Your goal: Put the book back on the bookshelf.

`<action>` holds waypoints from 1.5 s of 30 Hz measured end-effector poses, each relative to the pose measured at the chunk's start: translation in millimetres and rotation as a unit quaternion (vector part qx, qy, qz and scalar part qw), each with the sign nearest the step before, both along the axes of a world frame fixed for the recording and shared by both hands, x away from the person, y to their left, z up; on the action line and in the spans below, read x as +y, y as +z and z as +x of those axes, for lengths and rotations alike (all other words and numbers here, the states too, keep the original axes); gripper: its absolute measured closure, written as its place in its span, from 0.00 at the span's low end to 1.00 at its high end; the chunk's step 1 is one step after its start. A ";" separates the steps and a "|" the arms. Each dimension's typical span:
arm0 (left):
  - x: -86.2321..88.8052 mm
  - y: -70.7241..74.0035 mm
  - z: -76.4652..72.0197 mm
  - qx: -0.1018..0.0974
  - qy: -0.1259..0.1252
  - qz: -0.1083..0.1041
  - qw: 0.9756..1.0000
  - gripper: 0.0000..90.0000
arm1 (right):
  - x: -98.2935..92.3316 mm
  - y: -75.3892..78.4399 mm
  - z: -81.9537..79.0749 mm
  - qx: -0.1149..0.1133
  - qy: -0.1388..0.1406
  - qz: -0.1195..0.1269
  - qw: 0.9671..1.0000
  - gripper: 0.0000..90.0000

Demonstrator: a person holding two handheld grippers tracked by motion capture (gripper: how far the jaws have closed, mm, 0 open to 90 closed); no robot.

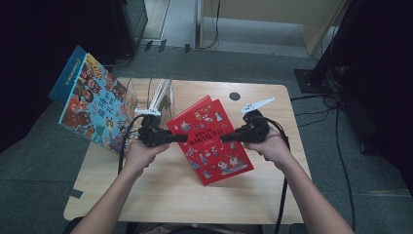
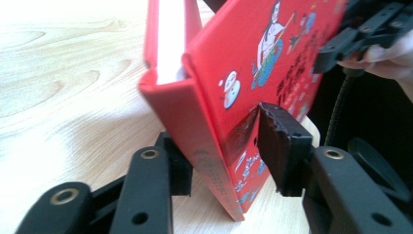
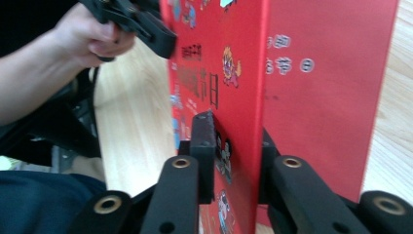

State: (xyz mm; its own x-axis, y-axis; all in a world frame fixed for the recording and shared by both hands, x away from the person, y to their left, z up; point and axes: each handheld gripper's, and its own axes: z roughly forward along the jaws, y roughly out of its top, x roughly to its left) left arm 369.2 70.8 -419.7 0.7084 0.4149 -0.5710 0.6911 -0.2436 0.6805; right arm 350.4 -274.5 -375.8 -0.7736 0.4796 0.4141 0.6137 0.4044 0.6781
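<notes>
A red hardcover picture book [image 1: 209, 141] hangs tilted above the wooden table [image 1: 160, 195], held between both grippers. My left gripper [image 1: 184, 138] grips its left side near the spine. In the left gripper view, the left gripper [image 2: 224, 156] straddles the spine corner of the red book [image 2: 253, 63], one pad flat on the front cover and the other behind. My right gripper [image 1: 225, 138] holds the book's right side. In the right gripper view, the right gripper [image 3: 236, 146] has a pad against each face of the red book [image 3: 316, 97].
A colourful picture book [image 1: 92, 105] leans upright at the table's left rear corner. A clear stand with thin books [image 1: 158, 95] sits behind the left gripper. A small black disc [image 1: 234, 96] lies near the far edge. Cables trail on the floor at right.
</notes>
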 end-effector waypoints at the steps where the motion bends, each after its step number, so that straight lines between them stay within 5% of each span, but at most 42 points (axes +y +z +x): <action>1: 0.0 0.0 0.0 0.000 0.000 0.000 1.000 0.69 | 0.0 0.0 0.0 0.000 0.000 0.000 1.000 0.87; 13: -5.7 13.3 -2.3 -0.014 -0.038 -0.004 0.999 0.85 | -0.2 -22.2 8.2 -0.012 -0.022 -0.041 0.999 0.60; 17: -9.7 27.5 -9.0 -0.041 -0.049 0.018 0.998 0.87 | 2.0 -26.8 9.5 -0.007 -0.025 -0.041 0.999 0.52; 25: -3.6 39.1 -12.8 -0.066 -0.042 0.036 0.996 0.90 | -12.3 -30.5 6.5 -0.042 -0.068 -0.054 0.995 0.62; 31: -8.5 46.1 -15.8 -0.076 -0.048 0.049 0.995 0.90 | -4.3 -29.8 6.0 -0.087 -0.078 -0.062 0.991 0.62; 45: -21.6 62.2 -9.8 -0.048 -0.061 0.109 0.991 0.88 | 3.9 -29.3 4.2 -0.100 -0.079 -0.064 0.990 0.60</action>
